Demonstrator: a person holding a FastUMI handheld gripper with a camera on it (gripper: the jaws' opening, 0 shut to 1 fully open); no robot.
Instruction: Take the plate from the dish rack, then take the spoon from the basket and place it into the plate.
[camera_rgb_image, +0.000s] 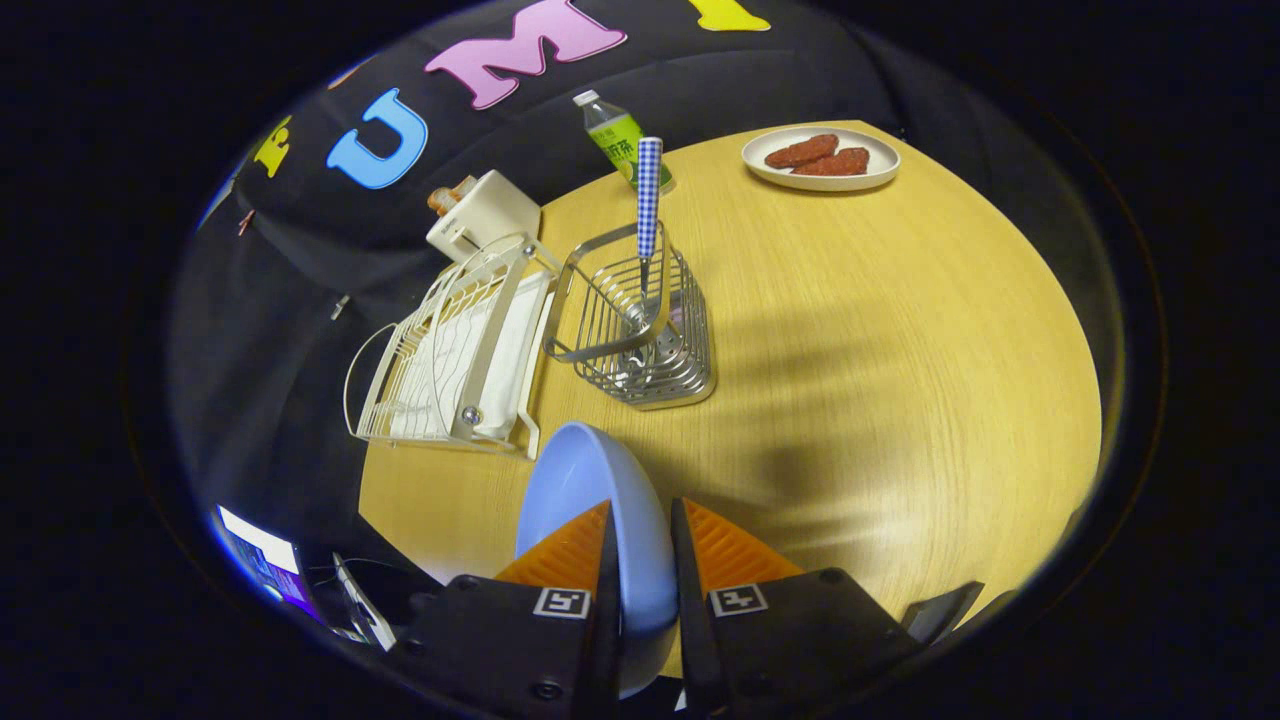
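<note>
Gripper view, tongs (640, 520) pinching plate (580, 480), rack (450, 350), basket (640, 330) ahead.

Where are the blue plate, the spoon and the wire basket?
Plate (570, 485): gripper view, on its upper face, beyond the gripper (640, 545), whose fingers pinch it.
Spoon (649, 195): gripper view, on its checked handle.
Basket (675, 345): gripper view, on its front wire wall.

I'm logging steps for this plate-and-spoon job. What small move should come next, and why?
Probably lower the blue plate flat onto bare table. The gripper holds it on edge, out of the dish rack, while the spoon stands in the basket.
</note>
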